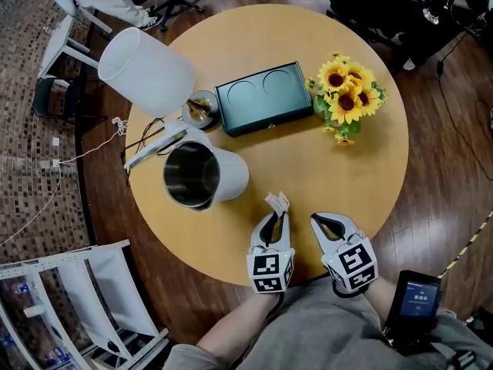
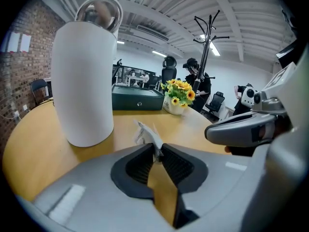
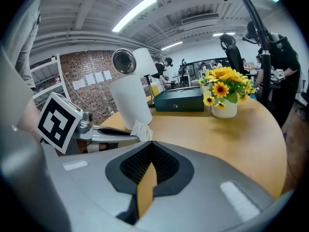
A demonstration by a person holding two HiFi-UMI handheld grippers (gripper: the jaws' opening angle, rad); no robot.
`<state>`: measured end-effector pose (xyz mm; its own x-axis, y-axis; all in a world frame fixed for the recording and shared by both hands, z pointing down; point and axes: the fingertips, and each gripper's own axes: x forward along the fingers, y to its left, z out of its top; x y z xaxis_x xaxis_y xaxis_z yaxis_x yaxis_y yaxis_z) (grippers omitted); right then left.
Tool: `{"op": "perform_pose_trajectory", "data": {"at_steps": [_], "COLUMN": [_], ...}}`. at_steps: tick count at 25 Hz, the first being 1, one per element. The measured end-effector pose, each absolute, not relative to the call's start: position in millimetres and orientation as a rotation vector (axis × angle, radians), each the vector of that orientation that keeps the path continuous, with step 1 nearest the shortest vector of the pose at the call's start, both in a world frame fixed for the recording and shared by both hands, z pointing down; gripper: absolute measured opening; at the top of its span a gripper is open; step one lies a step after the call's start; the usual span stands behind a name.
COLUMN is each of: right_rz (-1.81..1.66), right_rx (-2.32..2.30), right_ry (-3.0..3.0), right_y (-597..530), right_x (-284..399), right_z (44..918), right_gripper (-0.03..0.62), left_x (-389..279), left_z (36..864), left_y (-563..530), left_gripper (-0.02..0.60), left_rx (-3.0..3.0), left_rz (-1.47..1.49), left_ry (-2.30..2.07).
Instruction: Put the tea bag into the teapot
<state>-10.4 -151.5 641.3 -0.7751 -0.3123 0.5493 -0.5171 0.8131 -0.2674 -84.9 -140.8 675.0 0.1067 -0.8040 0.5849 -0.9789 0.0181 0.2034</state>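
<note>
The left tool point(image 2: 158, 149) is pinched on the tea bag point(image 2: 146, 133) near the surface's point(image 1: 323, 168) front edge, the right tool point(image 3: 150, 146) beside it is closed and empty, so the grasp looks done, while carrying the bag to the open teapot point(image 1: 231, 177) and dropping it in remain.

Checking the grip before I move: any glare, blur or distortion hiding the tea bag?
Head view: evenly lit, sharp, tea bag clear. Left gripper view: fisheye bends the teapot, glare only overhead, tea bag crisp. Right gripper view: dark corners, tea bag small but visible.
</note>
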Motion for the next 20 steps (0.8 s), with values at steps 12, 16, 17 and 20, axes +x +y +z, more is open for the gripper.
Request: {"op": "perform_pose_trajectory", "data": {"at_steps": [12, 16, 17, 20], "right_rz": [0.391, 0.314, 0.295, 0.247], "right_rx": [0.638, 0.657, 0.662, 0.673], "right_ry": [-2.656, -2.711, -2.723, -2.754], "right_y": [-155, -159, -160, -159], "right_x": [-34, -45, -46, -49], "right_z": [565, 534, 527, 509], "right_gripper": [0.008, 0.008, 0.008, 0.008], "left_x": [-88, -93, -94, -95], "left_z": [574, 538, 531, 510], "left_y": [-139, -142, -142, -141], "left_gripper": [0.041, 0.038, 0.038, 0.034], "left_rx": [1.973, 2.03, 2.041, 2.071], "left_rz": [0.239, 0.177, 0.163, 0.127], "left_ry": [-1.837, -1.874, -1.882, -1.902]}}
